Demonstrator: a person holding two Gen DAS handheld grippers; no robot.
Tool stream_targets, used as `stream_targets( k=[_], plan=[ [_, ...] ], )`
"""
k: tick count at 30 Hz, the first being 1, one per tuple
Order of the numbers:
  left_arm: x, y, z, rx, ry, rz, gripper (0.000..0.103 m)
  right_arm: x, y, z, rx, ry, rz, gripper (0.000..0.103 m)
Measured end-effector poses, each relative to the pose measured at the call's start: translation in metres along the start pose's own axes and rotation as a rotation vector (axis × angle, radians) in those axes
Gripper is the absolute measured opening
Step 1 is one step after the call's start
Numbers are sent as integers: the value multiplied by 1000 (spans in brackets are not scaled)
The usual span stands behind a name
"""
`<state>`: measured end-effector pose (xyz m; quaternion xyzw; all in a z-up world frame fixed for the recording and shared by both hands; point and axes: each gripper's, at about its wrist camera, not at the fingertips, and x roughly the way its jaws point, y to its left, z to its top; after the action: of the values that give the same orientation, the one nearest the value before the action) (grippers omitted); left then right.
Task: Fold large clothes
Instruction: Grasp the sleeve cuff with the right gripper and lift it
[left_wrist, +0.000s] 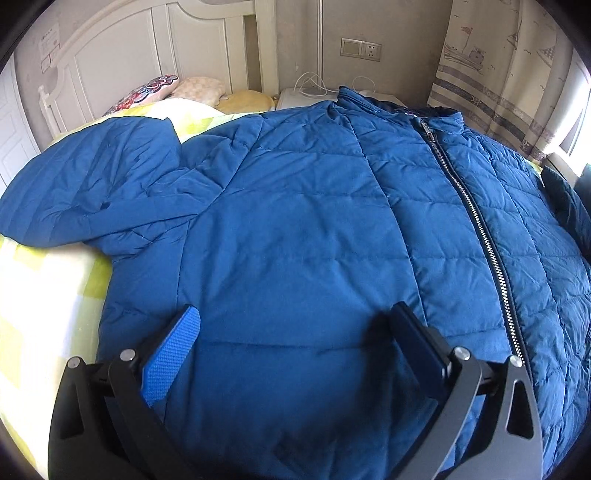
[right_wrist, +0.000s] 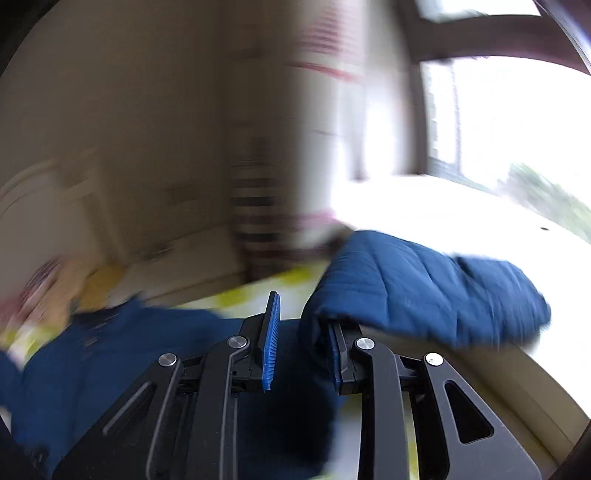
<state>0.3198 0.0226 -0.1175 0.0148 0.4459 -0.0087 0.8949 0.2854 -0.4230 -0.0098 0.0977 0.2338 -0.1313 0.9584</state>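
Left wrist view first: the left tongs (left_wrist: 295, 325) hang open, pads spread wide and holding nothing, right over the blue quilted jacket (left_wrist: 295, 221). The jacket lies flat on the bed (left_wrist: 48, 314), front up, its zipper (left_wrist: 476, 229) running from about 12 o'clock at the collar down toward 5 o'clock. So its long axis runs away from these tongs, hem nearest, collar farthest. One sleeve (left_wrist: 85, 192) sticks out toward 9 o'clock, well apart from the pads. Pillows (left_wrist: 147, 92) sit beyond it at 11 o'clock, by the headboard.

Over to the right wrist view, and it's heavily blurred. The right tongs (right_wrist: 303, 332) stand narrowed but with a visible gap; the other sleeve (right_wrist: 424, 288) bunches against the right-hand pad and stretches off toward 2 o'clock. Whether cloth is actually pinched, I can't tell. More jacket spreads toward 8 o'clock.

My read: the sleeve fold comes next, and the right hand is nearer its sleeve.
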Motion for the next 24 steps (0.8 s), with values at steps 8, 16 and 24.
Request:
stream_targets(
  k=[8, 16, 24],
  plan=[
    [0, -4, 0, -1, 0, -9, 101, 17, 192, -102, -463, 419, 378, 71],
    [-1, -3, -1, -1, 0, -9, 101, -44, 132, -86, -270, 346, 444, 85],
    [1, -3, 0, 2, -1, -6, 101, 28, -40, -85, 606, 502, 423, 86]
  ],
)
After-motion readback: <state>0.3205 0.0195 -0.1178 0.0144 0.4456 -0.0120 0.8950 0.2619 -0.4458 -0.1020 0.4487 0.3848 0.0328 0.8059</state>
